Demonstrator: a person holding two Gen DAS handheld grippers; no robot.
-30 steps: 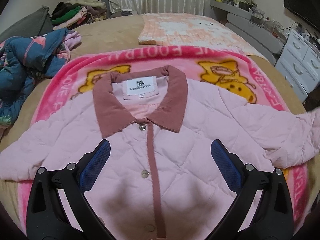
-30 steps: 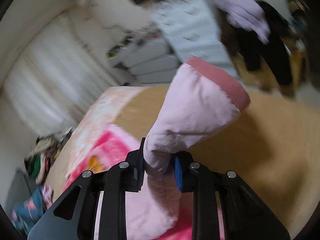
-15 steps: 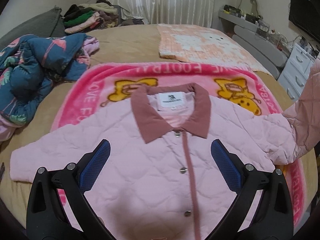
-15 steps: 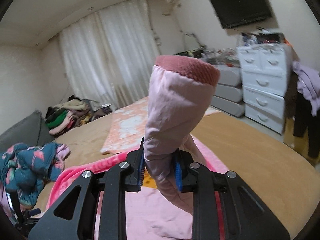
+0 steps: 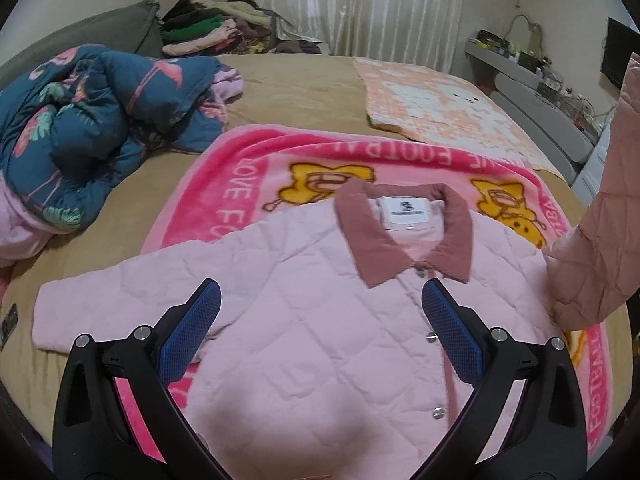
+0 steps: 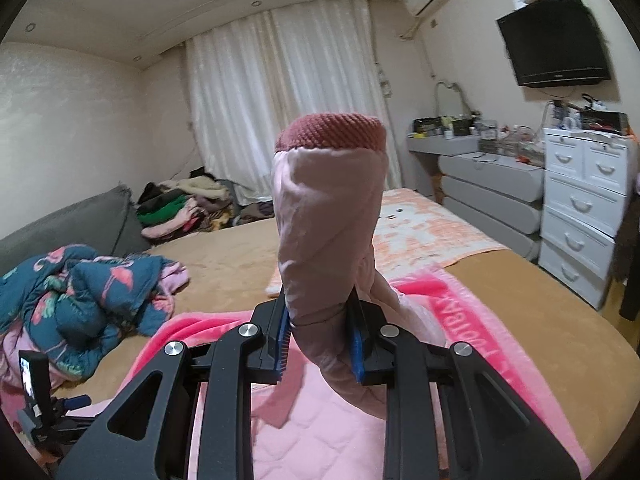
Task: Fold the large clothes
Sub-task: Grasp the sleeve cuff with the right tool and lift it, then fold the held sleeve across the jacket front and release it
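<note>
The right gripper (image 6: 320, 334) is clamped on the sleeve (image 6: 328, 216) of a pink quilted jacket (image 5: 328, 320); the cloth is pinched between the blue pads (image 6: 283, 340) a little below the cuff (image 6: 330, 132), and the dark-rose cuff is held upright above the jaws, with the rest of the sleeve trailing down to the body of the garment. The left gripper (image 5: 320, 332) is spread wide with nothing between its pads (image 5: 190, 334), and it is held above the jacket's front, near the button placket (image 5: 452, 364).

The jacket is laid face up and buttoned on a pink printed blanket (image 5: 248, 168), which is spread on a tan-covered bed (image 5: 292, 88). Its long axis is run from the hem, nearest the left camera, to the collar (image 5: 400, 236), which is pointed toward the curtained far wall. The other sleeve (image 5: 132, 300) is stretched flat to the side, across that axis.

The step in hand is judged to be the first sleeve fold: one sleeve is raised, not yet laid. For the next move, the cuff would need to be carried inward over the chest and lowered flat across the placket, with the shoulder seam kept as the crease; the free gripper could be used to pin the body so that it is not dragged.

A rumpled blue flamingo-print quilt (image 5: 80, 128) is seen well apart on the bed
</note>
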